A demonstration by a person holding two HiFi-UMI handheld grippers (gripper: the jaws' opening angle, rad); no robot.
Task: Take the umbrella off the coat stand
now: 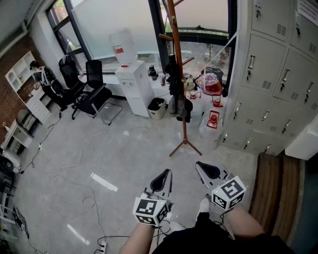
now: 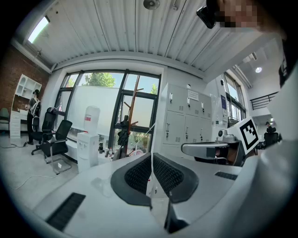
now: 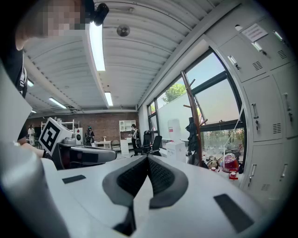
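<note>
– So where's the umbrella (image 1: 174,82)?
– Looks like the dark bundle hanging mid-pole on the coat stand (image 1: 174,34), by the window. Untouched.
– Grippers?
– Left gripper (image 1: 167,173) and right gripper (image 1: 198,164) are both fully closed, nothing between the jaws. They're held low, near the body, roughly level. The stand is well apart across the floor, so probably just carry posture.
– Count?
– Two grippers, one stand, one umbrella as far as I can tell.

Bright window (image 1: 198,12) daylight, sharp focus; edges bent (fisheye)
</note>
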